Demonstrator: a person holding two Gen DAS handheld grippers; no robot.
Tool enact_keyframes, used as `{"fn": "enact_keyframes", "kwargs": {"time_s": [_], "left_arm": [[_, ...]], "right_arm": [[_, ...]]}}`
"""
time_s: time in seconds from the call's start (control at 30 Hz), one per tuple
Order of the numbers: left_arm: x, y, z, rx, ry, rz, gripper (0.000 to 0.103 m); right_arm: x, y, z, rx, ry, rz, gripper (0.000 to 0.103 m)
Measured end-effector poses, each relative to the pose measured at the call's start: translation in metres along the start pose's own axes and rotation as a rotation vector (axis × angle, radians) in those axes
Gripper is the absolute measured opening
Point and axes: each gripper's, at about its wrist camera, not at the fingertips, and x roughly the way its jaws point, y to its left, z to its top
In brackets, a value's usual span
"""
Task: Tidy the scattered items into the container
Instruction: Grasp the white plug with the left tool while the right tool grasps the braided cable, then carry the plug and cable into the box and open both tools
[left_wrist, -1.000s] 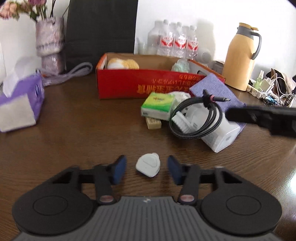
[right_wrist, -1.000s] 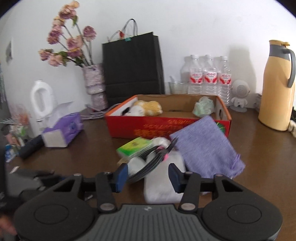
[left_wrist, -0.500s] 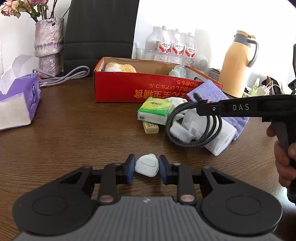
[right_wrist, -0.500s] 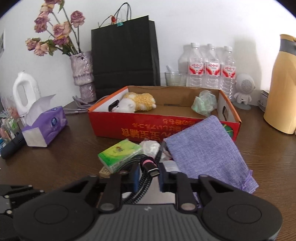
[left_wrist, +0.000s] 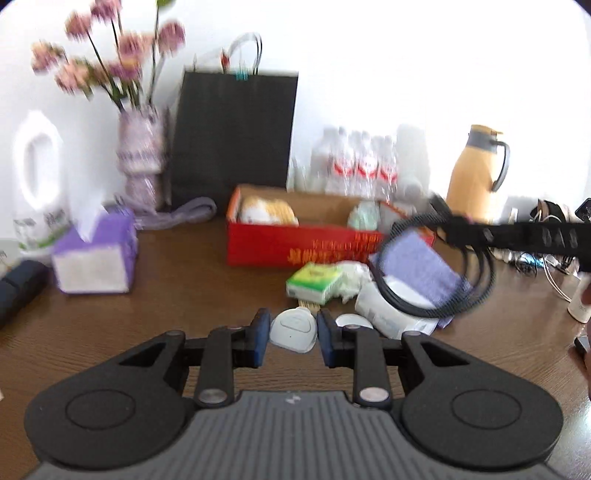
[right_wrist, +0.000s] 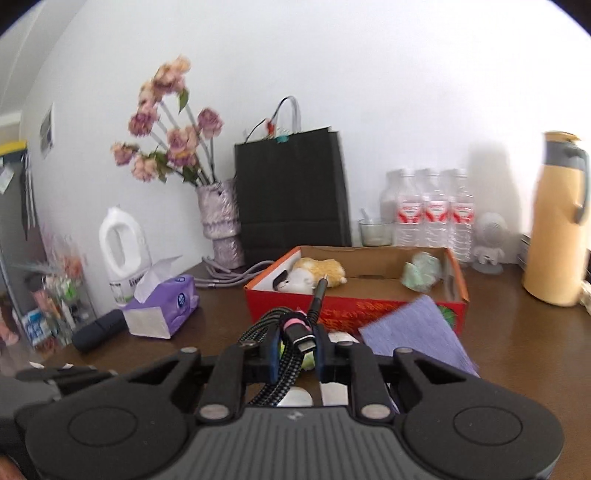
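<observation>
My left gripper (left_wrist: 290, 334) is shut on a small white rounded plug-like item (left_wrist: 293, 330), held above the wooden table. My right gripper (right_wrist: 295, 352) is shut on a coiled black braided cable (right_wrist: 286, 360); the coil (left_wrist: 436, 275) hangs in the air to the right in the left wrist view. The red cardboard box (left_wrist: 295, 247) (right_wrist: 369, 306) stands beyond both, holding a plush toy (right_wrist: 314, 275) and a green wad (right_wrist: 421, 273). A green tissue pack (left_wrist: 314, 280), a purple cloth (left_wrist: 421, 269) (right_wrist: 417, 339) and a white package (left_wrist: 388, 314) lie before the box.
A purple tissue box (left_wrist: 96, 254) and a white jug (left_wrist: 37, 184) stand at the left. A flower vase (right_wrist: 221, 221), black bag (right_wrist: 291, 195), water bottles (right_wrist: 428, 210) and yellow flask (right_wrist: 554, 221) line the back wall. Cables and chargers (left_wrist: 546, 254) lie at the far right.
Both grippers closed on their items, then rose: the left lifted the white item off the table, the right lifted the cable coil off the white package toward the box.
</observation>
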Motion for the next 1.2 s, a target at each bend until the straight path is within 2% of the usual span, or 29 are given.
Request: {"fn": "enact_keyframes", "kwargs": {"time_s": [0.13,0.2,0.3,0.47,0.67,0.8,0.87,0.93,1.0,1.1,1.2], "left_arm": [[-0.031,-0.024,-0.005,0.05,-0.06,-0.008,0.028],[-0.046,-0.036,-0.008,0.065,-0.095,-0.009,0.028],[-0.067,-0.056,-0.018,0.088,-0.156,-0.044,0.028],[-0.082,-0.075,-0.027,0.12,-0.188,-0.101,0.028],[-0.06,-0.064,-0.003,0.091,-0.196,-0.094,0.028],[-0.007,-0.053,0.052,0.117,-0.208,-0.07,0.028],[0.032,-0.042,0.089,0.129,-0.182,-0.049,0.028],[0.083,-0.03,0.13,0.123,-0.132,0.007,0.028],[0.134,-0.017,0.164,0.118,-0.048,0.021,0.028],[0.216,0.002,0.203,0.061,0.127,-0.023,0.028],[0.298,0.013,0.211,-0.059,0.341,-0.062,0.028]], "right_arm": [[-0.038,-0.009,-0.024,0.04,-0.031,-0.112,0.017],[-0.055,-0.012,-0.036,0.06,-0.042,-0.139,0.017],[-0.08,-0.017,-0.05,0.104,-0.069,-0.131,0.017],[-0.106,-0.022,-0.057,0.132,-0.12,-0.108,0.017],[-0.097,-0.038,-0.043,0.184,-0.151,-0.09,0.017],[-0.062,-0.066,-0.003,0.253,-0.143,-0.047,0.017],[-0.032,-0.084,0.033,0.271,-0.133,-0.04,0.017],[0.008,-0.103,0.071,0.301,-0.115,-0.03,0.017],[0.054,-0.122,0.108,0.361,-0.061,-0.004,0.017],[0.136,-0.144,0.149,0.432,0.059,0.013,0.017],[0.22,-0.159,0.164,0.491,0.201,0.008,0.017]]}}
